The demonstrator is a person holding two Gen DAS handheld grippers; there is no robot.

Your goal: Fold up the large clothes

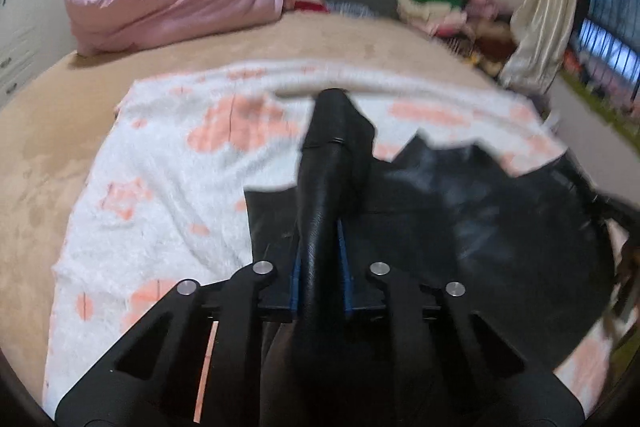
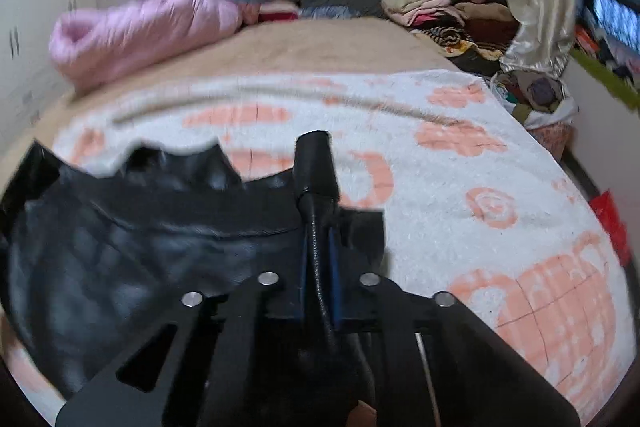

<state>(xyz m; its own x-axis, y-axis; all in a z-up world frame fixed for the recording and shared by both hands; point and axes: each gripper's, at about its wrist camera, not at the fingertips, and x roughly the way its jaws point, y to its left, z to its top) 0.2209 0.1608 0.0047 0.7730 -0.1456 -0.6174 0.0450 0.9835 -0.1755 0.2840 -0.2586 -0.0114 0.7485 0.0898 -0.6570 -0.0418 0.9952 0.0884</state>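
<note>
Bed (image 1: pixel 48 131) with tan cover, a white-and-peach blanket (image 1: pixel 160 195) spread across it with bare blanket to both sides; on the blanket lies a glossy black leather-look garment (image 2: pixel 120 247), wrinkled, its far edge jagged. Left tool (image 1: pixel 334 147) is clamped on one corner fold, right tool (image 2: pixel 316 167) on the opposite corner. Pink quilt (image 1: pixel 168 3) bunched at the headboard
</note>
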